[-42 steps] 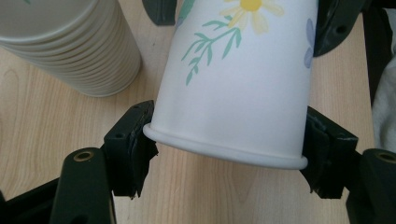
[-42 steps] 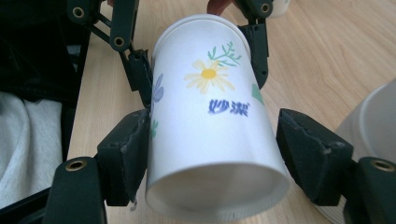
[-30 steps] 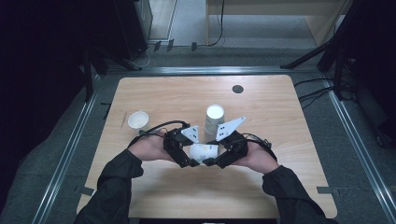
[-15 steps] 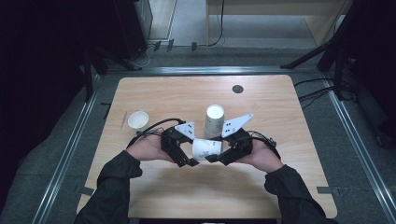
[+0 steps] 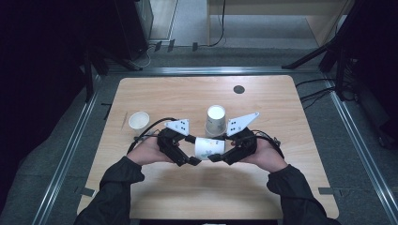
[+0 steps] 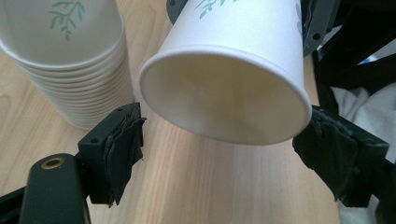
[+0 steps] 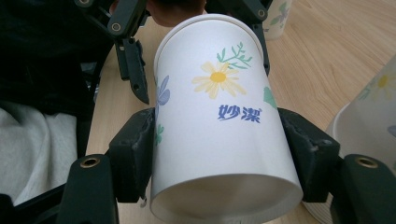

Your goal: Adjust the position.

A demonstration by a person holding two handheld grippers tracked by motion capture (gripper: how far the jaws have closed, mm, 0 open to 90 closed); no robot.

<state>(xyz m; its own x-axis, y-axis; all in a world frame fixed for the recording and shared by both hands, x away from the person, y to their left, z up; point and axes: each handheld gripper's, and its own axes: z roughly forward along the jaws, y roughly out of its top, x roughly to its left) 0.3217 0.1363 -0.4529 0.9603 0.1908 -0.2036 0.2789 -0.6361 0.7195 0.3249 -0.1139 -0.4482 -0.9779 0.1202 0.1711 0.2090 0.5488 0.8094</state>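
Paper cup (image 5: 209, 148), flower-printed, lying sideways at centre of the high view, pinched at mid-wall by right gripper (image 5: 218, 157); left gripper (image 5: 192, 150) spread wide, pads clear of the rim (image 6: 224, 95). Probably very light, thin-walled, easily crushed, slick; best held gently low on the wall near the stiffer base, away from the stack of cups (image 5: 215, 120) just above.

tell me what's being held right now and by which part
The right gripper holds one paper cup lying sideways, its pads clamped on opposite sides of the wall near the base. The left gripper has just opened; its pads flank the rim without pressing.
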